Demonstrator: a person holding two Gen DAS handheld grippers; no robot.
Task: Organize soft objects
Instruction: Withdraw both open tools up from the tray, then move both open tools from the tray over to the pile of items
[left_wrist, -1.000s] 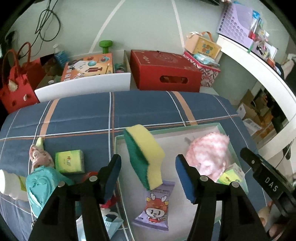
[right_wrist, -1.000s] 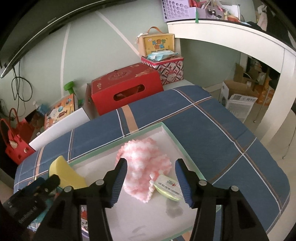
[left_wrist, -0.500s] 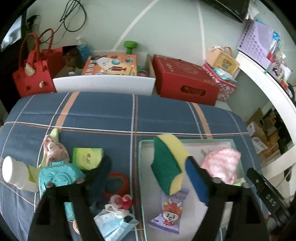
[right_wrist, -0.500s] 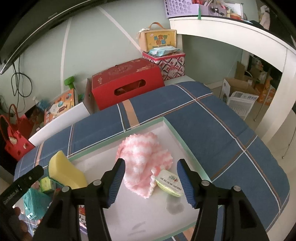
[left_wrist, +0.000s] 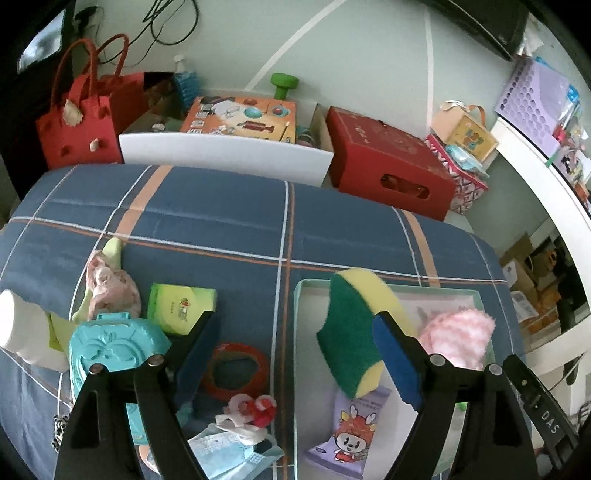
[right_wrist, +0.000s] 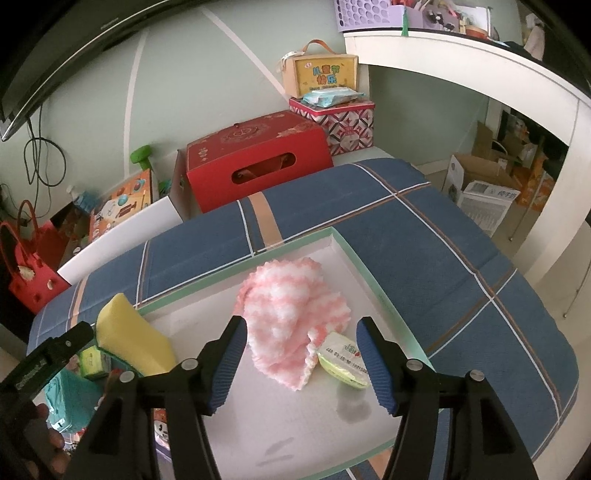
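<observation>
A white tray with a mint rim (left_wrist: 295, 317) (right_wrist: 354, 254) lies on the blue plaid cloth. In it are a yellow-and-green sponge (left_wrist: 354, 332) (right_wrist: 129, 339) leaning at the left end, a pink-white fluffy cloth (left_wrist: 458, 339) (right_wrist: 291, 299), a purple snack packet (left_wrist: 347, 439) and a green-yellow packet (right_wrist: 343, 362). My left gripper (left_wrist: 295, 358) is open wide and empty, its right finger beside the sponge. My right gripper (right_wrist: 299, 365) is open and empty, above the cloth and the green-yellow packet.
Left of the tray lie a green tissue pack (left_wrist: 181, 306), a teal case (left_wrist: 114, 350), a red ring (left_wrist: 236, 365), a face mask (left_wrist: 229, 454), a pink toy (left_wrist: 107, 284) and a white bottle (left_wrist: 18, 332). A red box (right_wrist: 255, 155) stands behind the table.
My left gripper has let go of the sponge, opened wider and swung left over the loose items. The sponge now leans in the tray. The right gripper has barely moved.
</observation>
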